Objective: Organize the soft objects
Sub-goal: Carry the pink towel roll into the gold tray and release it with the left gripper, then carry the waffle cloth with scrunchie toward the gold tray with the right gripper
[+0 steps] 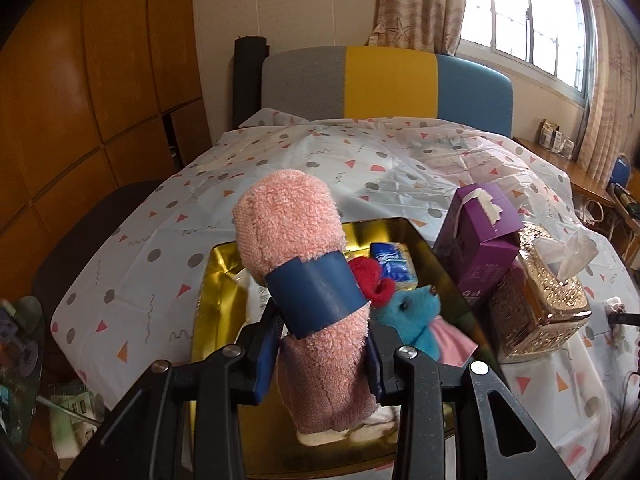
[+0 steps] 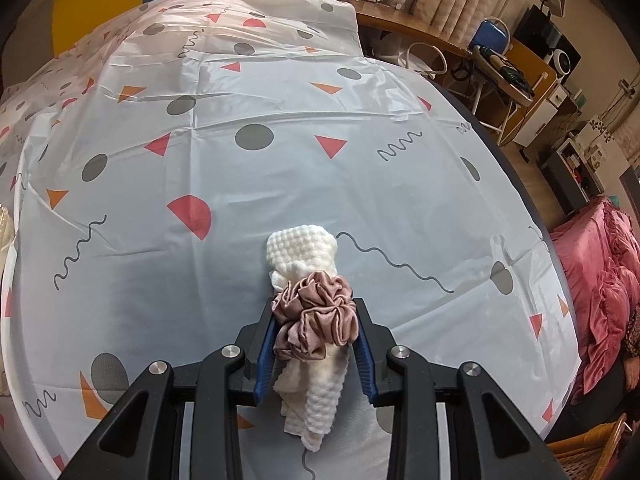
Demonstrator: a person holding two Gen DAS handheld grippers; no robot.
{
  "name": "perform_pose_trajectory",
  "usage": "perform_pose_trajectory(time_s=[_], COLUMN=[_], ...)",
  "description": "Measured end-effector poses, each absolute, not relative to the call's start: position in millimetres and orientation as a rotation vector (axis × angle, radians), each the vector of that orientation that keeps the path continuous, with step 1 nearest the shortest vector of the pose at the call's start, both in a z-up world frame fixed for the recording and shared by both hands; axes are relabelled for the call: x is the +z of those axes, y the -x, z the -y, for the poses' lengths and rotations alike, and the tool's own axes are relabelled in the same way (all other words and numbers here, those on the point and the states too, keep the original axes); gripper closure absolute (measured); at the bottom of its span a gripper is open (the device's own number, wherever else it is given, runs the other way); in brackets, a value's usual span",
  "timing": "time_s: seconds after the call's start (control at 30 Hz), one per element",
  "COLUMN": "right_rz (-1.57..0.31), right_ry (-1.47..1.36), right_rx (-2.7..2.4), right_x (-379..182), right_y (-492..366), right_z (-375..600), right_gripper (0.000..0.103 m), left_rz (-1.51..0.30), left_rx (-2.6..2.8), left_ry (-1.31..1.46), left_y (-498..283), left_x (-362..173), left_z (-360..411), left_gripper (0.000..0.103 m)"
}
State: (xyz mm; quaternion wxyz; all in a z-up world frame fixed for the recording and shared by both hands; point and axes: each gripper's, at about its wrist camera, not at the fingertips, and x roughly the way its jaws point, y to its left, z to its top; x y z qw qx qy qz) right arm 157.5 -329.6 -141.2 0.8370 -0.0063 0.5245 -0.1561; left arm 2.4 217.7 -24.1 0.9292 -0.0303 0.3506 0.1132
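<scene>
My left gripper is shut on a rolled pink towel bound with a blue band, held upright over a gold tray. Inside the tray lie a blue plush toy with a red part, a blue packet and something white under the towel. My right gripper is shut on a rolled white towel ringed by a dusty-pink scrunchie, held above the patterned tablecloth.
A purple tissue box and a gold ornate tissue holder stand right of the tray. A grey, yellow and blue chair back is at the table's far side. Pink bedding lies off the table's right edge.
</scene>
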Motion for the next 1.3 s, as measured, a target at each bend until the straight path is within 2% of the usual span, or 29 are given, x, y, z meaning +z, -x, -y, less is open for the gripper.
perform_pose_trajectory(time_s=[0.47,0.77,0.87,1.1,1.3], right_rz=[-1.105,-1.108,-1.109,-1.11,-1.109], right_ry=[0.038,0.037,0.036,0.035,0.039], right_rx=[-0.341,-0.341,-0.34,-0.34,-0.342], right_x=[-142,-142,-142,-143,-143], right_y=[-158,-158,-158,-159,-159], right_z=[326,326,326,326,326], right_gripper=[0.069,0.069,0.069,0.069,0.069], left_rz=[-0.803,-0.884,-0.914,-0.943,-0.921], left_rx=[0.261,0.221,0.234,0.279,0.316], left_ry=[0.208,0.288,0.276,0.213,0.197], left_y=[24,5,-7,-15,-8], left_x=[-58,-81,-89,-104,-100], left_z=[-266,-273,-272,-271,-273], left_gripper=[0.066,0.065,0.062,0.046,0.044])
